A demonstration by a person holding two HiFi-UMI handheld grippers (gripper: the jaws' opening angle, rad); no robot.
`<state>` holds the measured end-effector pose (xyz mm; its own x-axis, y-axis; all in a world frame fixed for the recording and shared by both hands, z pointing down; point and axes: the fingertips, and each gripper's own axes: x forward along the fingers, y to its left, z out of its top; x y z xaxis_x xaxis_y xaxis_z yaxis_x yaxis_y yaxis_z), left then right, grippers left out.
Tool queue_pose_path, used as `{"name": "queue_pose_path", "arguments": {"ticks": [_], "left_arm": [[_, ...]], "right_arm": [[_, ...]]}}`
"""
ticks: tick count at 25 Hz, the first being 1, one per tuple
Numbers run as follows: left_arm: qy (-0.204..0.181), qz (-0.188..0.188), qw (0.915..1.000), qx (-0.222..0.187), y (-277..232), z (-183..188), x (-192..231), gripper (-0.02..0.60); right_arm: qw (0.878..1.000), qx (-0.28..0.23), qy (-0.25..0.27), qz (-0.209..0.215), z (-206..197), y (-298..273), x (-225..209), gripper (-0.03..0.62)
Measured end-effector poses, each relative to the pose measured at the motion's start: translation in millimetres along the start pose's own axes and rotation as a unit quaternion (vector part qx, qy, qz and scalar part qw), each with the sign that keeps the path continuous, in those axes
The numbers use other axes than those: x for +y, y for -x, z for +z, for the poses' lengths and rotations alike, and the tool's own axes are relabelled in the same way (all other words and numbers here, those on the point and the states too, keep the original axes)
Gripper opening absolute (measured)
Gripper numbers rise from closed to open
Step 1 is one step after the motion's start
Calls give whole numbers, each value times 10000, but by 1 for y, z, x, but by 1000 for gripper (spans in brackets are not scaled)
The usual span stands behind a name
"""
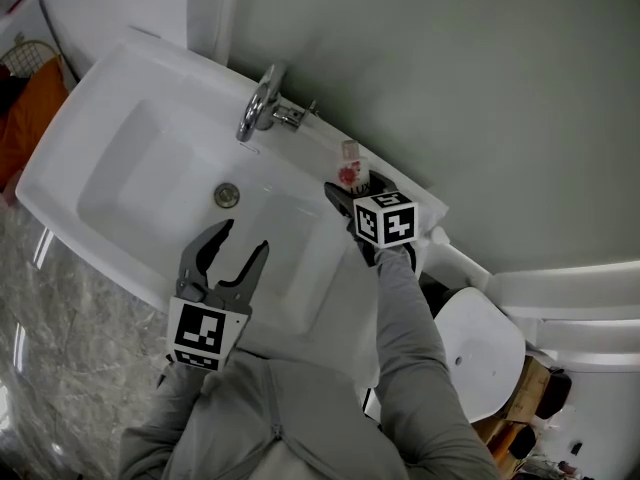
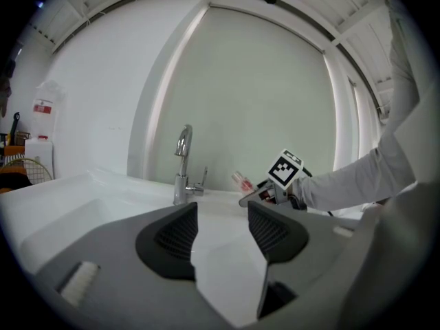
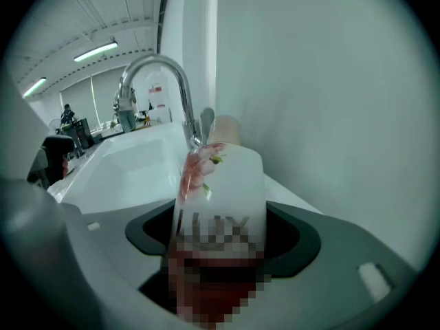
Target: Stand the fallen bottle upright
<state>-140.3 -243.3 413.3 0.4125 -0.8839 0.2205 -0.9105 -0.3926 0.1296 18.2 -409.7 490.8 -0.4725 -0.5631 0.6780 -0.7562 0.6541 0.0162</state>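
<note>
Our right claw (image 3: 220, 238) is pinching the bottle (image 3: 223, 177): in the right gripper view the white bottle with its pink flower print sits squarely between the two dark jaws, which press against its sides. Its cap end points away from us toward the curved tap (image 1: 258, 108). From the head view the bottle is at the far right corner of the sink (image 1: 120, 98), on the ledge close to the grey wall and to the right of the tap. In the left gripper view it leans, cap up and to the left, not upright. We cannot tell whether its base touches the ledge.

Our left claw (image 1: 243, 236) is spread and holds nothing. It hangs over the near part of the basin, just right of the drain (image 1: 227, 195), and its view shows only white basin between the ribbed pads (image 2: 173, 236). The two claws are well apart, the left one nearer to us and the right one farther and to the right. Grey sleeves (image 1: 410, 338) cover both arms.
</note>
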Motion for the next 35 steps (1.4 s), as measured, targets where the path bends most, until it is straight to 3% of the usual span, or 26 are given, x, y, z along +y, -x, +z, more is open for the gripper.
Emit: {"name": "queue_pose_path", "arguments": {"ticks": [5, 15, 19, 26, 35], "left_arm": [[-107, -108, 9999, -34, 0, 5, -13, 267], [-336, -422, 9985, -59, 1, 11, -49, 267], [-417, -555, 9976, 3, 3, 8, -66, 267], [-644, -781, 9948, 129, 1, 4, -98, 267], [-1005, -831, 9909, 332, 7, 0, -125, 267]], "right_arm": [[9911, -1271, -303, -251, 29, 47, 5, 341], [9604, -2755, -370, -199, 23, 138, 37, 341], [9542, -2961, -419, -71, -3, 163, 45, 342], [9556, -2899, -528, 14, -51, 175, 50, 342], [9404, -3236, -678, -792, -79, 172, 37, 343]]}}
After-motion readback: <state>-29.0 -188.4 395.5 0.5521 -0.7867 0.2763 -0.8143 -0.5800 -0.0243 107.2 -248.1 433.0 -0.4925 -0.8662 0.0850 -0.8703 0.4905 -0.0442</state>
